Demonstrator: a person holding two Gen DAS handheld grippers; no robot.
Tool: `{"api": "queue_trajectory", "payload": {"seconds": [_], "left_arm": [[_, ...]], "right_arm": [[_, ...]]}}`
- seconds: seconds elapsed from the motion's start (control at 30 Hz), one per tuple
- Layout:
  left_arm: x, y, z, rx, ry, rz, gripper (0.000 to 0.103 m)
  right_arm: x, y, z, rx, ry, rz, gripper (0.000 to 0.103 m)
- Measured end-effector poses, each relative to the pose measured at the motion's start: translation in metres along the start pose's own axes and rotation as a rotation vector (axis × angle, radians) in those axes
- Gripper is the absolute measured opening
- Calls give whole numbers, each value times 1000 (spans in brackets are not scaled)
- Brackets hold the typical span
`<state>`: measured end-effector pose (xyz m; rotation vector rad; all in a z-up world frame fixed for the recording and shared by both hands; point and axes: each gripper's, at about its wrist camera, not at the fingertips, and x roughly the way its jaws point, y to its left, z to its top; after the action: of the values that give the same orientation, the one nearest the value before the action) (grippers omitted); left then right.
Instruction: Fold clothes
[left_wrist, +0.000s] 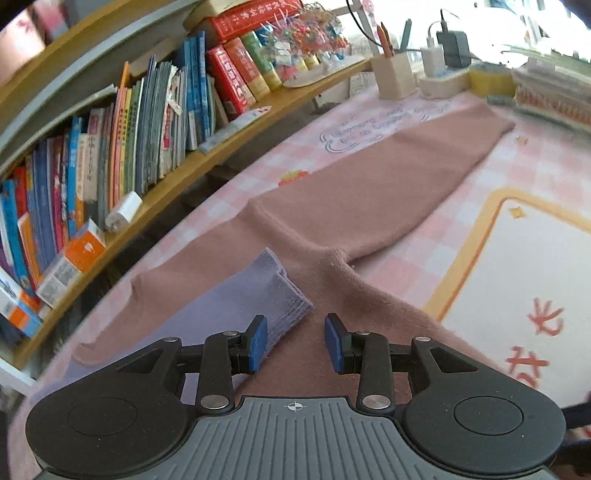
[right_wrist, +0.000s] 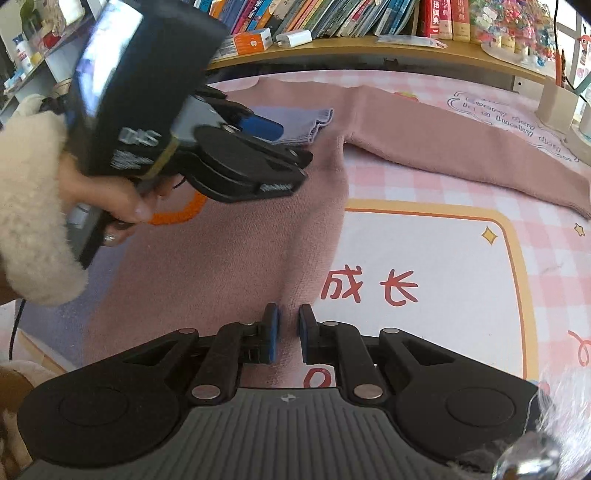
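Note:
A dusty-pink sweater (left_wrist: 369, 192) lies flat on the desk, one sleeve stretched toward the far right. A lavender ribbed cuff (left_wrist: 266, 291) rests on it near the shoulder. My left gripper (left_wrist: 295, 343) hovers open just over the sweater, its left pad beside the cuff and nothing between the pads. The right wrist view shows the sweater (right_wrist: 229, 251), the cuff (right_wrist: 314, 123) and the left gripper (right_wrist: 280, 140), held by a hand in a fluffy cream sleeve (right_wrist: 29, 206). My right gripper (right_wrist: 288, 328) is shut on a pinch of the sweater's near edge.
A shelf packed with books (left_wrist: 147, 129) runs along the desk's far side. A pen holder (left_wrist: 393, 75), a power strip with chargers (left_wrist: 443, 79) and a stack of folded textiles (left_wrist: 554, 99) crowd the far corner. A white, yellow-bordered mat panel (right_wrist: 424, 277) lies right of the sweater.

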<state>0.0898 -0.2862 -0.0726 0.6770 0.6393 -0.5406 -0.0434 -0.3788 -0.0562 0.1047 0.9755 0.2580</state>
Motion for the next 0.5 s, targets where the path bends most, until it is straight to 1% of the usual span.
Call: {"api": "queue_trajectory", "payload": {"seconds": [0.1,0.13,0.2,0.23,0.3,0.37,0.4,0.5], "left_arm": [[7,-6,1,19,-17,94,35],[7,-5,0,20,-25,102,32],[8,-1,-2,20,-42,116,5],[4,6,-3,-10,-54,107,5],[-13,32,-8,-128,-100,98,4],[-36,68,-20,-265,-143,107,4],[-49,89,-28,-333,-161,118,4],[-88,153,-66,-510,-188,188,4]], "right_arm": [[0,2,-2,-7,-6,-8,12],[-1,3,-3,-12,-7,-14,12],[-1,6,-3,-22,-5,-27,12],[-1,7,-3,-23,-3,-34,12],[-1,9,-2,-19,1,-49,12],[0,11,-2,-15,3,-66,12],[0,13,-2,-12,4,-75,12],[3,15,-1,-1,6,-100,12]]}}
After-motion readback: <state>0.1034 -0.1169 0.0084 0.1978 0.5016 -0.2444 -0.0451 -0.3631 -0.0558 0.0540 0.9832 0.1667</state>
